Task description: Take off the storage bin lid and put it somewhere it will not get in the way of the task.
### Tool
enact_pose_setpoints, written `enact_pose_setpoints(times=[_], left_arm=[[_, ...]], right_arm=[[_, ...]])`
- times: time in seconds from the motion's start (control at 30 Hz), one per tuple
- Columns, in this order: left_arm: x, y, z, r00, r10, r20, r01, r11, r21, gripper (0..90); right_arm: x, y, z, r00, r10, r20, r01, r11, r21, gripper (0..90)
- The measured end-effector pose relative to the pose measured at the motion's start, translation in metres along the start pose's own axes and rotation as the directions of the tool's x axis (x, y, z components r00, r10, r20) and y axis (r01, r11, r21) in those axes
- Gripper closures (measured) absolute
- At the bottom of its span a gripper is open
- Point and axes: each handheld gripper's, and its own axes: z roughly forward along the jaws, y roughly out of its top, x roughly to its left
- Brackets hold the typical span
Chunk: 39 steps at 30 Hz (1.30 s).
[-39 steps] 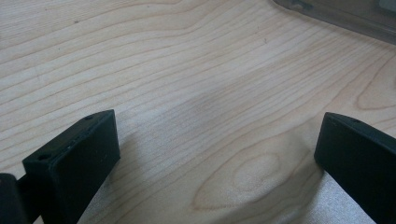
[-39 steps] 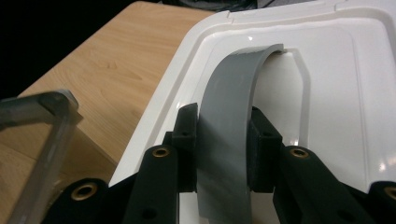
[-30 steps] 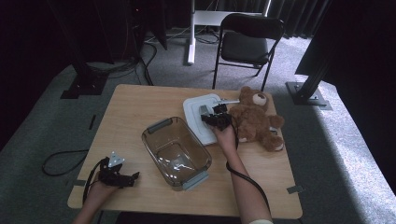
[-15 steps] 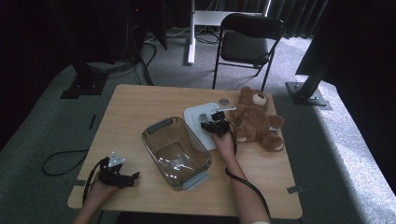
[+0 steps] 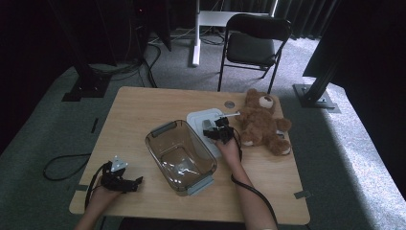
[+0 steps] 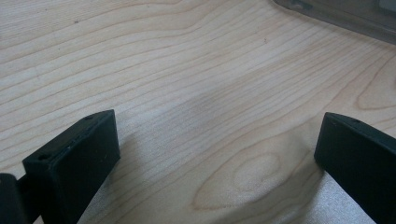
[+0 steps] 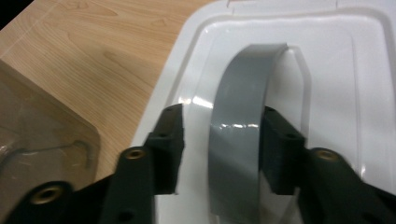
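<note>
Now, step: right gripper (image 7: 219,140) jaws just opened around grey tape handle (image 7: 240,126) of white lid (image 7: 355,93), probably released.
Advice: withdraw straight, without dragging it.
Left gripper (image 6: 217,154): spread, empty.

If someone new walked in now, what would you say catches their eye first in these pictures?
Probably the brown teddy bear lying at the table's far right, beside the white lid. Next, the right tool poised over that lid, its jaws just opened and straddling the grey tape handle. The clear glass container sits open mid-table.
</note>
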Motion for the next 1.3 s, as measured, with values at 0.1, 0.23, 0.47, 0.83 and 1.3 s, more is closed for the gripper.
enact_pose_setpoints(times=[0.1, 0.23, 0.47, 0.83, 1.3], left_arm=[[0.000, 0.000, 0.000, 1.0000, 0.000, 0.000, 0.000, 1.0000, 0.000, 0.5], [0.000, 0.000, 0.000, 1.0000, -0.001, -0.001, 0.001, 1.0000, 0.000, 0.5], [0.000, 0.000, 0.000, 1.0000, 0.000, -0.002, 0.000, 1.0000, 0.001, 0.5], [0.000, -0.001, -0.001, 1.0000, 0.002, -0.001, -0.002, 1.0000, 0.001, 0.5], [0.000, -0.001, -0.001, 1.0000, 0.003, 0.000, -0.003, 1.0000, 0.001, 0.5]], right_arm=[[0.003, 0.004, -0.006, 0.9999, -0.003, 0.015, 0.003, 1.000, -0.010, 47.1], [0.007, 0.009, -0.016, 0.9999, -0.003, 0.010, 0.003, 1.000, -0.018, 44.1], [0.015, 0.022, -0.033, 0.9994, -0.006, 0.034, 0.007, 0.999, -0.033, 40.0], [0.016, 0.035, -0.088, 0.9991, -0.016, 0.039, 0.021, 0.991, -0.131, 22.7], [-0.029, 0.030, -0.134, 0.9854, 0.080, 0.150, -0.053, 0.983, -0.177, 17.5]])
